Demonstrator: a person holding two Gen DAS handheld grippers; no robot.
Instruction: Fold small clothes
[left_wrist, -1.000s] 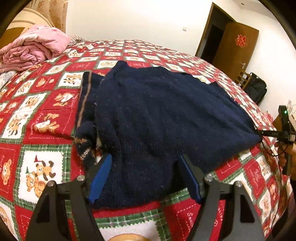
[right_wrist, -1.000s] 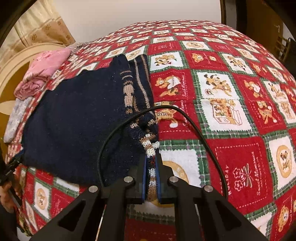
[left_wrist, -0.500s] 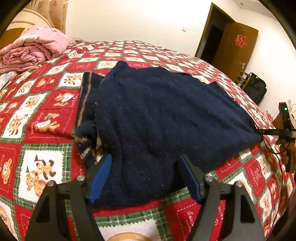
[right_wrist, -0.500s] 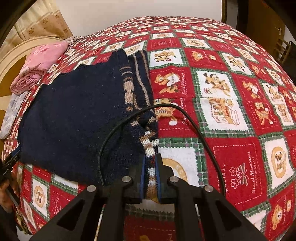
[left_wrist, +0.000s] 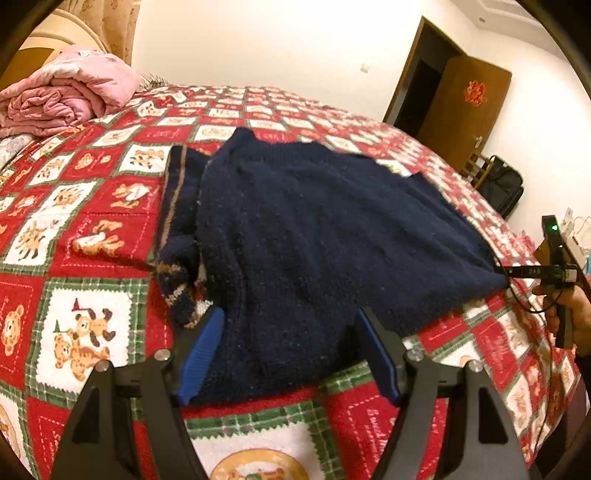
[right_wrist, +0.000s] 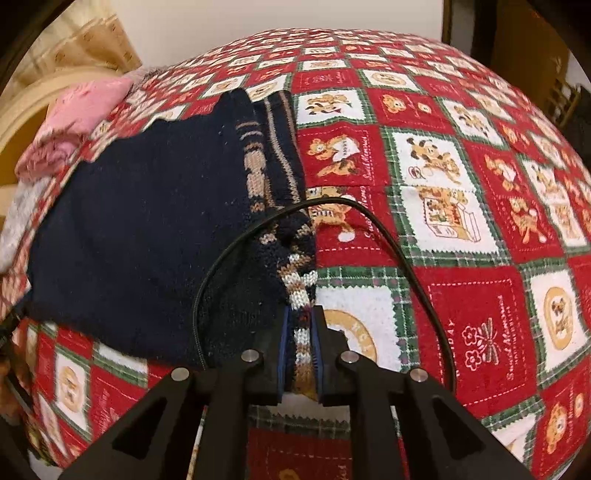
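A dark navy knit sweater (left_wrist: 332, 229) lies flat on the red teddy-bear bedspread (left_wrist: 74, 229), one patterned sleeve (left_wrist: 181, 288) folded along its left side. My left gripper (left_wrist: 288, 317) straddles the near hem; its jaws stand wide and are closing, the blue pads clear of the knit. In the right wrist view the sweater (right_wrist: 140, 229) lies to the left. My right gripper (right_wrist: 301, 314) holds the striped cuff (right_wrist: 301, 332); its jaws are opening and the cuff still fills the gap. That gripper (left_wrist: 554, 273) and a hand show at the sweater's far right corner.
A rolled pink quilt (left_wrist: 66, 96) lies by the headboard. A black cable (right_wrist: 369, 210) arches over the sleeve in the right wrist view. A brown door (left_wrist: 465, 110) and a black bag (left_wrist: 502, 184) stand beyond the bed. The bedspread (right_wrist: 461, 221) runs bare to the right.
The right gripper's pads have parted a little around the cuff. Both hands and the sweater have stayed about where they were.
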